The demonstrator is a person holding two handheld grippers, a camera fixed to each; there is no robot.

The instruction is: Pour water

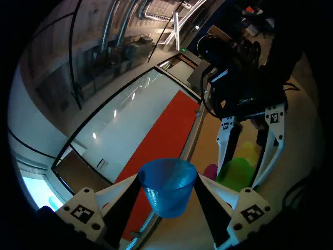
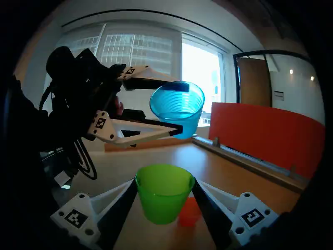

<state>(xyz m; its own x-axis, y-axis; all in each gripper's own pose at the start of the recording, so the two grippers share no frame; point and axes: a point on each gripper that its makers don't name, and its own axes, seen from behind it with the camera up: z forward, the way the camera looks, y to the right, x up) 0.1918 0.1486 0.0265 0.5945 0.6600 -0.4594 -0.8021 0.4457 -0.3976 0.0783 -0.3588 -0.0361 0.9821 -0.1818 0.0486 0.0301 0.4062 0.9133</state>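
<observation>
In the left gripper view, my left gripper (image 1: 166, 179) is shut on a translucent blue cup (image 1: 167, 193), mouth up towards the camera. Farther off to the right, my right gripper (image 1: 238, 179) grips a green cup (image 1: 235, 171). In the right gripper view, my right gripper (image 2: 164, 183) holds the green cup (image 2: 164, 198) upright just over the wooden table (image 2: 233, 175). Above it and farther back, the left gripper (image 2: 182, 108) holds the blue cup (image 2: 177, 106) raised and tilted, its mouth facing the camera. A hand holds that gripper.
A small orange cup (image 2: 189, 212) stands on the table right behind the green cup. A pink cup (image 1: 211, 171) and a yellow cup (image 1: 249, 150) sit near the green one. A red partition (image 2: 266, 129) runs along the table's far edge, with a window behind.
</observation>
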